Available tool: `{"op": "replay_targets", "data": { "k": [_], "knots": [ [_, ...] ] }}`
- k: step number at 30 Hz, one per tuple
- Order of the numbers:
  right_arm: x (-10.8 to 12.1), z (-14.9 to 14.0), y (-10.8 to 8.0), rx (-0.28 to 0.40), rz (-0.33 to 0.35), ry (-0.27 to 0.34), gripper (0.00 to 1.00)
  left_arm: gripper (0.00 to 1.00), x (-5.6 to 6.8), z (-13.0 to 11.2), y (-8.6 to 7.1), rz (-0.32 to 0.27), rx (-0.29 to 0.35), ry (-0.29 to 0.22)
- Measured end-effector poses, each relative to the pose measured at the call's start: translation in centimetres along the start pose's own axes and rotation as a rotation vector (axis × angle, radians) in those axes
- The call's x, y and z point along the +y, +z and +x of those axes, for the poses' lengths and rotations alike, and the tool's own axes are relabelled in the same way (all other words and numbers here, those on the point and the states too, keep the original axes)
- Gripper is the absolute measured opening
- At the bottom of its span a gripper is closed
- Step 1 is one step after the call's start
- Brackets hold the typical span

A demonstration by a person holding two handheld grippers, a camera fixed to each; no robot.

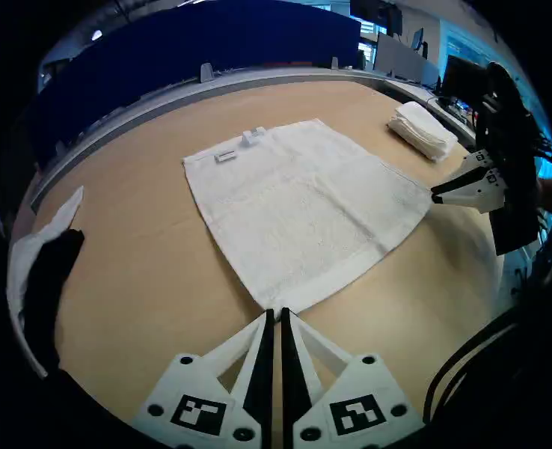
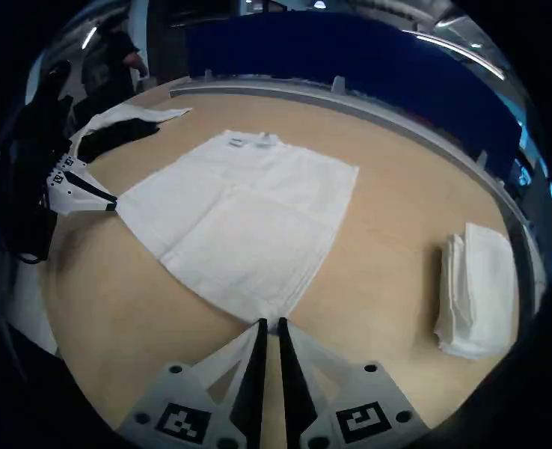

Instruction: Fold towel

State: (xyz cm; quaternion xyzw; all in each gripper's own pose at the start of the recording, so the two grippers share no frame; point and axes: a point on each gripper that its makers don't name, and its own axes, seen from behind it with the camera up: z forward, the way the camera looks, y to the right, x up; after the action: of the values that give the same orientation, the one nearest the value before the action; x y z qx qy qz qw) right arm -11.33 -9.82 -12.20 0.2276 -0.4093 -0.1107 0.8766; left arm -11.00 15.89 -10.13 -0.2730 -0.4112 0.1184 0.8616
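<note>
Left gripper (image 1: 277, 314) appears clenched on one near corner of the towel (image 1: 298, 202); right gripper (image 2: 271, 323) pinches the other likewise. Towel lies flat on the table (image 1: 141, 254). Risk: both bites are shallow, at the very tips, so a corner may slip on lifting and skew the fold.

Matt white terry-cloth towel (image 1: 298, 217) on smooth pale wood-look table (image 1: 149, 254), matt plastic fingers (image 1: 262, 367)
</note>
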Motion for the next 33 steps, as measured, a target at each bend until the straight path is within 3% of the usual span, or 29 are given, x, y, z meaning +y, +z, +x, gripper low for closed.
{"op": "replay_targets", "data": {
  "k": [6,17,26,33],
  "knots": [
    [0.0,1.7,-1.3,0.035,0.001,0.003,0.11,0.06,-0.1,1.0,-1.5,0.006,0.026,-0.028],
    [-0.6,4.8,-5.4,0.101,0.004,0.020,0.11,0.06,0.1,3.4,-6.1,0.012,0.083,-0.078],
    [-1.0,6.6,-8.8,0.154,0.013,0.070,0.11,0.06,1.6,4.6,-9.1,-0.013,0.108,-0.124],
    [-1.4,7.0,-11.1,0.162,0.015,0.070,0.11,0.06,2.5,5.3,-11.1,-0.024,0.118,-0.118]
  ]
}}
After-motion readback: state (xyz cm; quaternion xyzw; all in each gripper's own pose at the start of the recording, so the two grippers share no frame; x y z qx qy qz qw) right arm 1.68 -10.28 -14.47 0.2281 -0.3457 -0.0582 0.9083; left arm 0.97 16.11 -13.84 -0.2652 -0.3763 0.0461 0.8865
